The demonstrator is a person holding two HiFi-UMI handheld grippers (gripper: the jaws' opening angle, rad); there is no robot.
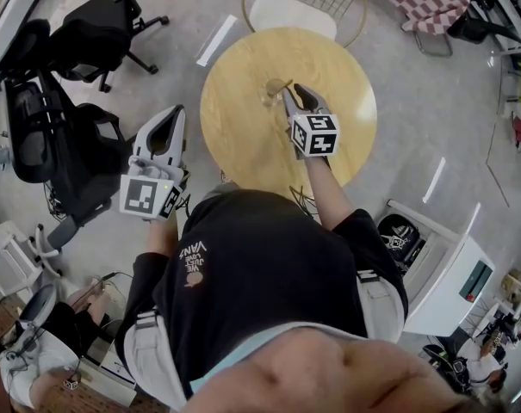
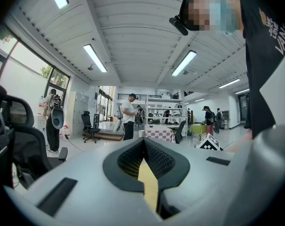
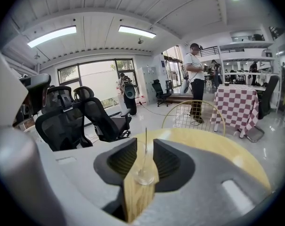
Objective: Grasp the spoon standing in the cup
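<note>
Although the person's left arm stays bent close to the body, holding the left gripper [image 1: 170,117] level over the floor beside the counter [image 1: 243,144], its 2 jaws meet at the tips with nothing between them. Farther out, the right arm reaches over the round wooden counter with the right gripper [image 3: 144,141] tilted downward, its 2 jaws apart around the clear cup [image 3: 144,174] and the thin spoon [image 3: 145,142] upright inside it, a gap showing beside the handle. From the head view that gripper covers part of the cup, and the spoon's bowl is hard to make out through the glass.
</note>
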